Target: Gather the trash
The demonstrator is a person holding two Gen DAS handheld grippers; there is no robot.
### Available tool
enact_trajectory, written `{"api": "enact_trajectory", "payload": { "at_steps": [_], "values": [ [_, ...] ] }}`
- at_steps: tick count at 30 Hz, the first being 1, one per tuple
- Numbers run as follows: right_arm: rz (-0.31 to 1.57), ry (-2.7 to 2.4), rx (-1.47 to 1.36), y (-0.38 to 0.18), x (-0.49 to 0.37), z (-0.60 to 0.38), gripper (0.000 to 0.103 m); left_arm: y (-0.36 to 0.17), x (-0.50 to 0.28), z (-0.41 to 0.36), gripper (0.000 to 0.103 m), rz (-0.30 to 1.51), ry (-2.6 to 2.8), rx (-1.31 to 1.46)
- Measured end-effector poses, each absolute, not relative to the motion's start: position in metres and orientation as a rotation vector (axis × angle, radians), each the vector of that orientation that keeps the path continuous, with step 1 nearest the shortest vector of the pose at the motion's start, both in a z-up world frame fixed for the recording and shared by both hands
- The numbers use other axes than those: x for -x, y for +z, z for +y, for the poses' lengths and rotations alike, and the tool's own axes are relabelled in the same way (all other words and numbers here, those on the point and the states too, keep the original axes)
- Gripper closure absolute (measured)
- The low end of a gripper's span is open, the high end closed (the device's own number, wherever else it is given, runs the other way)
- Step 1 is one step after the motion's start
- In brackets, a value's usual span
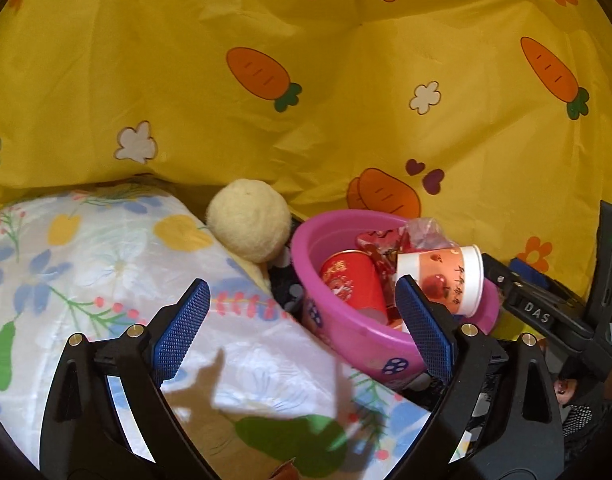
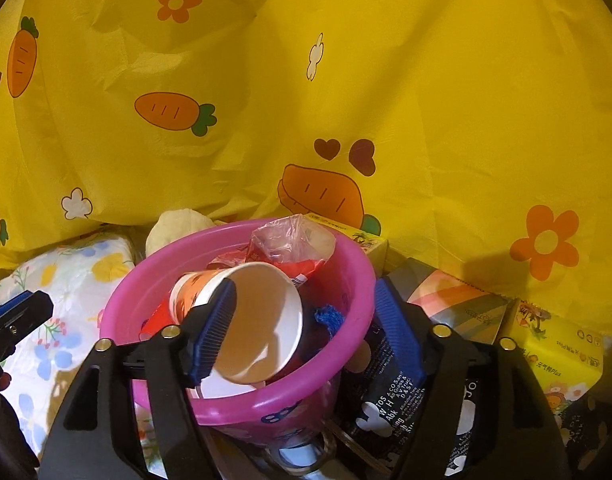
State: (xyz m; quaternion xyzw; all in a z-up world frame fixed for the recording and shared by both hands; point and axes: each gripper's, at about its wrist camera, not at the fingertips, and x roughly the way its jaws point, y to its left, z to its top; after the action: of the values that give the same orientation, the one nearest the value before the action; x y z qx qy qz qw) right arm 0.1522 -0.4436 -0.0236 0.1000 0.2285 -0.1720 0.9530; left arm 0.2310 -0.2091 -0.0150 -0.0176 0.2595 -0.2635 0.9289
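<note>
- My right claw (image 2: 302, 330) hangs over the pink basin (image 2: 357, 320), fingers spread wide. The paper cup (image 2: 262, 320) lies tilted between them, mouth toward me, leaning against my left-hand pad. The other pad stands clear of it, so nothing is clamped.
- My left claw (image 1: 304, 330) is also apart and empty. It hovers over the floral pillow (image 1: 86, 264), with the basin just to its right.
- The trash is already in the basin ahead of me: a red cup (image 1: 351, 280) on its side, crinkled clear plastic (image 2: 290, 240) over red wrapper scraps, and a white cup lower down.
- Risk, as I judge it: the paper cup sits high, its rim above the basin's edge. If I pull back and drag that left-hand pad along it, the cup could roll out over the rim.
- The basin looks tilted and perched on soft bedding, so a nudge from either claw might tip it and spill the light trash.
- The cup is thin, smooth paper with a rolled lip, and it would crush easily if squeezed.
- The basin is glossy, rigid, round plastic. My pads are ribbed blue rubber.
- A fuzzy cream ball (image 1: 248, 226) sits beyond the pillow. Glossy dark packets (image 2: 389, 392) lie under my right-hand finger.
</note>
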Motion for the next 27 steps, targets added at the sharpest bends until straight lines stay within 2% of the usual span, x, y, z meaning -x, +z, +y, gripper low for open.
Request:
{"api": "enact_trajectory", "payload": {
  "at_steps": [2, 15, 19, 27],
  "values": [
    [0.463, -0.345, -0.207, -0.023, -0.150, -0.441, 0.018, -0.012, -0.221, -0.200, 0.006, 0.512, -0.488, 0.023],
    [0.456, -0.286, -0.165, -0.020, -0.126, -0.392, 0.014, -0.004, -0.157, -0.147, 0.006, 0.458, -0.261, 0.042],
    [0.425, -0.267, -0.176, -0.016, -0.108, -0.376, 0.005, -0.002, -0.140, -0.136, 0.006, 0.451, -0.210, 0.041],
    [0.384, -0.210, -0.173, -0.006, -0.069, -0.329, 0.005, -0.005, -0.096, -0.102, 0.006, 0.454, -0.146, 0.032]
  ]
}}
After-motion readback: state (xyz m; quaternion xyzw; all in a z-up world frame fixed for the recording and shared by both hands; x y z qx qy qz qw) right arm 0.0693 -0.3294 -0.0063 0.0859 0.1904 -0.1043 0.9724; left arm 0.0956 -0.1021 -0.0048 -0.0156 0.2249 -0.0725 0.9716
